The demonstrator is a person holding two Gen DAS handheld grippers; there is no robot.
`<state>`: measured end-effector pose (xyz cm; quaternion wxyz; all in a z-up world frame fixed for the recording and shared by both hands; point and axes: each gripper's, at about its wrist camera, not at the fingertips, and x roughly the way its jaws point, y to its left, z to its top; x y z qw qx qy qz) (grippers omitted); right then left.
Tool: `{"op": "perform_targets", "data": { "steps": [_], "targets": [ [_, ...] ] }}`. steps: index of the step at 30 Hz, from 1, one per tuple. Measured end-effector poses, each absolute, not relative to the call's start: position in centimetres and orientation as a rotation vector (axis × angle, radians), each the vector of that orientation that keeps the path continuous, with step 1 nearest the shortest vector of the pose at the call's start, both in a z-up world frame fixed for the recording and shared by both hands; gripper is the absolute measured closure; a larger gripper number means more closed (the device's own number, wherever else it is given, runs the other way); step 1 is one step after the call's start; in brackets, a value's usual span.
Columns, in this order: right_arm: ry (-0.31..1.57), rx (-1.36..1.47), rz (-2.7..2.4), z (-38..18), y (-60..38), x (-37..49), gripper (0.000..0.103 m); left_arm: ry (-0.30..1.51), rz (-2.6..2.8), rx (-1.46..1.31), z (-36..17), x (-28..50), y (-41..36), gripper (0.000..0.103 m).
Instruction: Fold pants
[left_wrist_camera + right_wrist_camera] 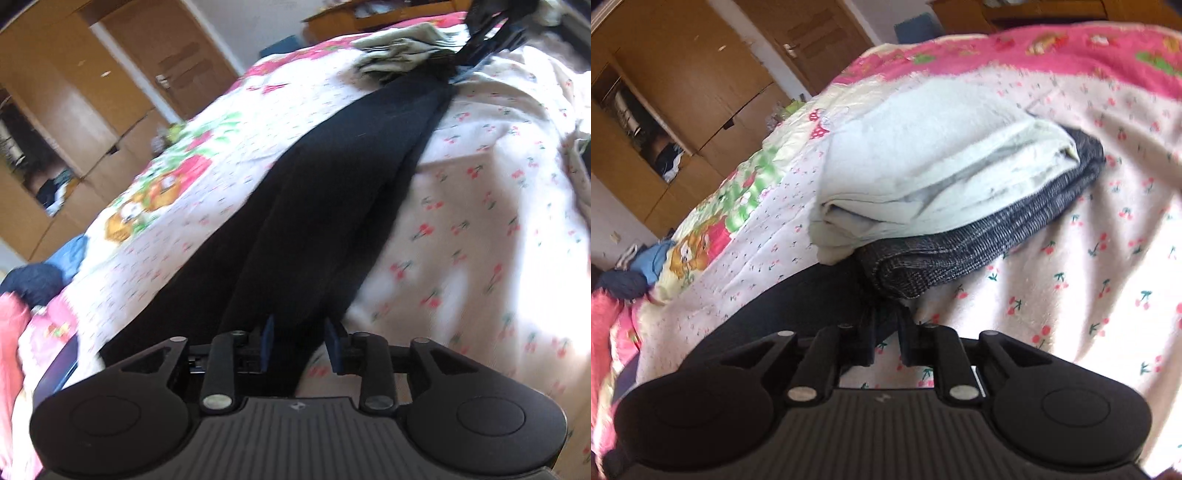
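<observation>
Left tongs (300,341): blue pads parted, black pants (314,206) between them, pads not visibly pressing, so released. Pants run in a long strip straight ahead over the cherry-print bedspread (480,221) to the right tongs (476,48) at the far end. Right tongs (888,338): narrow gap, pants edge (798,295) just at the tips, grip unclear. Directly ahead, folded pale green cloth (923,166) stacked on grey knit (997,236). Wooden wardrobe (683,74) beyond, left.

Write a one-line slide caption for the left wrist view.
Left gripper, jaws apart, at the near end of black pants stretched lengthwise across a cherry-print bedspread.
</observation>
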<state>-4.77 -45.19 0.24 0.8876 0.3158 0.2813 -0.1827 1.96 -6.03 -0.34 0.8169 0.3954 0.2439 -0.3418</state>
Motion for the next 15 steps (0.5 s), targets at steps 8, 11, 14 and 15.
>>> {"op": "perform_targets", "data": {
  "steps": [8, 11, 14, 15],
  "targets": [
    [0.741, 0.208, 0.217, 0.1, -27.4, 3.1, 0.088, 0.486, -0.648, 0.840, -0.9, 3.3, -2.8, 0.047],
    [0.732, -0.075, 0.341, -0.4, -22.4, 4.5, 0.085, 0.451, -0.647, 0.830, -0.5, 3.6, -2.7, 0.047],
    [0.695, -0.313, 0.392, -1.1, -19.7, 4.7, 0.071, 0.467, -0.654, 0.766, 0.0, 4.7, -2.5, 0.047],
    [0.686, -0.376, 0.402, -1.3, -19.1, 4.8, 0.069, 0.482, -0.656, 0.729, 0.2, 5.1, -2.2, 0.047]
  ]
}}
